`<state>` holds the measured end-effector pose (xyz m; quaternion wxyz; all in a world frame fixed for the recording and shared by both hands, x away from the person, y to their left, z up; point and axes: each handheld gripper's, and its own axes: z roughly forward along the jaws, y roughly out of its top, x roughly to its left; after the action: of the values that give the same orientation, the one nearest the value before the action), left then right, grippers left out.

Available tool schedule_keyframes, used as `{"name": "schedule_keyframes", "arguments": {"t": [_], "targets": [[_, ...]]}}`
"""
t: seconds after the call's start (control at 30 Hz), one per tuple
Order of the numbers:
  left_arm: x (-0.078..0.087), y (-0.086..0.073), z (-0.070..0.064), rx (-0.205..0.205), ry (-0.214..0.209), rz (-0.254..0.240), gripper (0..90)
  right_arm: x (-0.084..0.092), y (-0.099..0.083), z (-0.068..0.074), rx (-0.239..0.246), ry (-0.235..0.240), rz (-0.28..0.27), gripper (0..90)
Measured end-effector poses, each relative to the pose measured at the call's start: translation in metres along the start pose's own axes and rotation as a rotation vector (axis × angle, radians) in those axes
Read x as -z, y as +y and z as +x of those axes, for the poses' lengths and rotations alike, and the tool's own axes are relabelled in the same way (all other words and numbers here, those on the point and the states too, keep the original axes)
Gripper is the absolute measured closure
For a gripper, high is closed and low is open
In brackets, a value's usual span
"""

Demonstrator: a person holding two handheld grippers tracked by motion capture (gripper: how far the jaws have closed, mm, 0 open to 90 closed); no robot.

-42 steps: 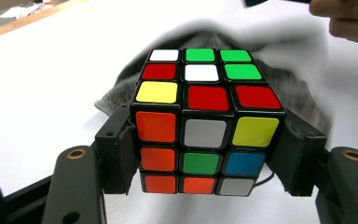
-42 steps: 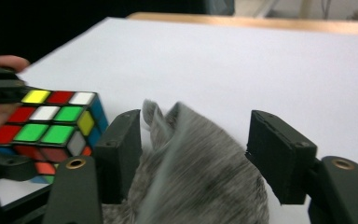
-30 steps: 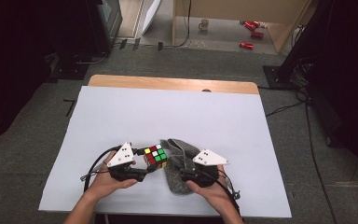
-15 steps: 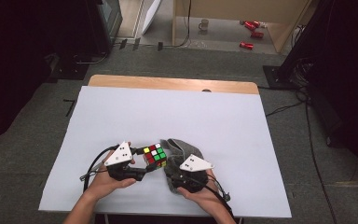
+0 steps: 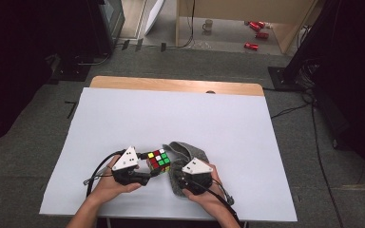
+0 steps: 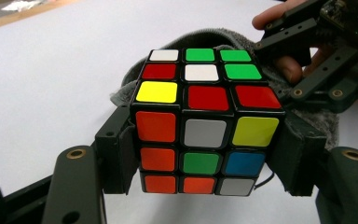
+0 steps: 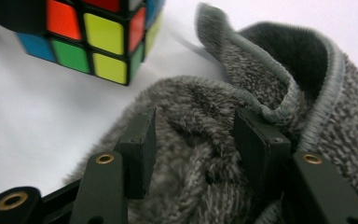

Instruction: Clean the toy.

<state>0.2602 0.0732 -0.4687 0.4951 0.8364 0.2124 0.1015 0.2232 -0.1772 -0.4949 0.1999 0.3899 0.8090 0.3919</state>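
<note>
A scrambled colour cube (image 5: 158, 160) (image 6: 205, 93) is held just above the white table near its front edge, with my left gripper (image 5: 153, 167) (image 6: 205, 158) shut on its two sides. Right beside it lies a crumpled grey cloth (image 5: 183, 149) (image 7: 270, 70). My right gripper (image 5: 183, 178) (image 7: 193, 135) is pushed down into this cloth. Its jaws have just been closing, with a mound of cloth between the pads, and they stand apart without a firm pinch. The cube (image 7: 102, 32) hangs at the upper left of the right gripper view.
The white sheet (image 5: 171, 114) covers the table, and a wooden strip (image 5: 171, 85) shows along its far edge. Cables trail from both grippers towards the front edge. On the floor beyond stand dark equipment, a mug (image 5: 208, 24) and red cans (image 5: 252, 46).
My right gripper has shifted left and down onto the cloth, closer to the cube. The left gripper and the cube have stayed where they were.
</note>
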Motion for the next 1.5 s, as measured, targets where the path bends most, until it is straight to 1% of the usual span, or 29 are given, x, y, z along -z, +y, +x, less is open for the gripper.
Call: {"name": "schedule_keyframes", "arguments": {"t": [0.1,0.17,0.2,0.23,0.3,0.33,0.37,0.4,0.47,0.5,0.53,0.6,0.67,0.7,0.77,0.8,0.83,0.93,1.0,1.07,1.17,1.2,1.23,1.3,1.33,1.37,1.4,1.47,1.5], "targets": [[-0.001,0.0,-0.001,-0.001,-0.004,0.001,34.3,0.0,0.0,-0.001,0.002,-0.016,0.001,50.3],[-0.001,0.001,-0.002,0.004,-0.012,-0.005,34.3,0.001,0.0,-0.001,0.002,-0.01,-0.008,49.9],[0.0,0.002,-0.002,0.01,-0.022,-0.015,34.3,0.006,0.002,0.0,0.008,0.016,-0.044,48.4],[0.0,0.002,-0.002,0.01,-0.022,-0.015,34.3,0.006,0.002,0.0,0.008,0.016,-0.044,48.4],[0.002,0.004,-0.001,0.02,-0.034,-0.028,34.3,0.013,0.005,0.003,0.022,0.067,-0.091,47.9],[0.004,0.005,-0.001,0.035,-0.047,-0.044,34.3,0.014,0.006,0.005,0.039,0.083,-0.099,48.5],[0.004,0.005,-0.001,0.035,-0.047,-0.044,34.3,0.014,0.006,0.005,0.039,0.083,-0.099,48.5],[0.006,0.007,0.0,0.051,-0.069,-0.054,34.3,0.011,0.006,0.008,0.041,0.08,-0.081,52.1],[0.006,0.007,0.0,0.055,-0.078,-0.055,34.3,0.01,0.005,0.011,0.037,0.098,-0.076,58.3],[0.006,0.007,0.0,0.057,-0.086,-0.053,34.3,0.01,0.005,0.011,0.037,0.098,-0.076,58.3],[0.004,0.007,-0.001,0.059,-0.092,-0.048,34.3,0.01,0.006,0.013,0.045,0.127,-0.084,62.7],[0.003,0.007,-0.001,0.071,-0.099,-0.044,34.2,0.01,0.006,0.016,0.057,0.138,-0.086,65.7],[0.002,0.006,0.0,0.078,-0.105,-0.037,34.2,0.01,0.006,0.016,0.064,0.139,-0.087,66.8],[0.0,0.004,0.001,0.092,-0.12,-0.023,34.1,0.01,0.005,0.015,0.068,0.152,-0.081,68.6],[-0.001,0.003,0.002,0.101,-0.125,-0.019,34.2,0.009,0.004,0.015,0.068,0.157,-0.081,69.7],[-0.003,0.001,0.003,0.116,-0.135,-0.007,34.2,0.009,0.002,0.014,0.07,0.161,-0.074,71.4],[-0.003,0.001,0.003,0.116,-0.135,-0.007,34.1,0.009,0.002,0.014,0.07,0.161,-0.074,71.4],[-0.007,-0.004,0.007,0.147,-0.162,0.003,34.1,0.008,-0.001,0.014,0.081,0.156,-0.063,71.7],[-0.007,-0.005,0.007,0.144,-0.162,0.004,34.1,0.008,-0.001,0.014,0.085,0.154,-0.061,71.4],[-0.008,-0.007,0.005,0.124,-0.149,0.002,34.1,0.007,-0.002,0.013,0.087,0.152,-0.053,69.4],[-0.01,-0.007,0.006,0.126,-0.14,0.012,34.2,0.007,-0.003,0.012,0.095,0.153,-0.05,69.3],[-0.01,-0.008,0.008,0.144,-0.152,0.02,34.1,0.006,-0.003,0.014,0.106,0.154,-0.051,69.4],[-0.01,-0.008,0.008,0.144,-0.152,0.02,34.1,0.006,-0.003,0.015,0.108,0.153,-0.048,69.4],[-0.011,-0.009,0.01,0.156,-0.156,0.035,33.9,0.006,-0.004,0.015,0.113,0.152,-0.046,69.3],[-0.013,-0.011,0.01,0.15,-0.13,0.069,33.7,0.005,-0.004,0.016,0.115,0.147,-0.038,68.7],[-0.013,-0.011,0.01,0.15,-0.13,0.069,33.3,0.005,-0.004,0.016,0.115,0.147,-0.038,68.7],[-0.018,-0.014,0.008,0.13,-0.121,0.109,30.8,0.006,-0.004,0.015,0.102,0.161,-0.055,68.5],[-0.019,-0.014,0.006,0.118,-0.126,0.117,29.5,0.006,-0.003,0.014,0.098,0.16,-0.059,68.5],[-0.02,-0.014,0.004,0.106,-0.113,0.115,28.7,0.005,-0.003,0.013,0.096,0.157,-0.058,68.4]]}}
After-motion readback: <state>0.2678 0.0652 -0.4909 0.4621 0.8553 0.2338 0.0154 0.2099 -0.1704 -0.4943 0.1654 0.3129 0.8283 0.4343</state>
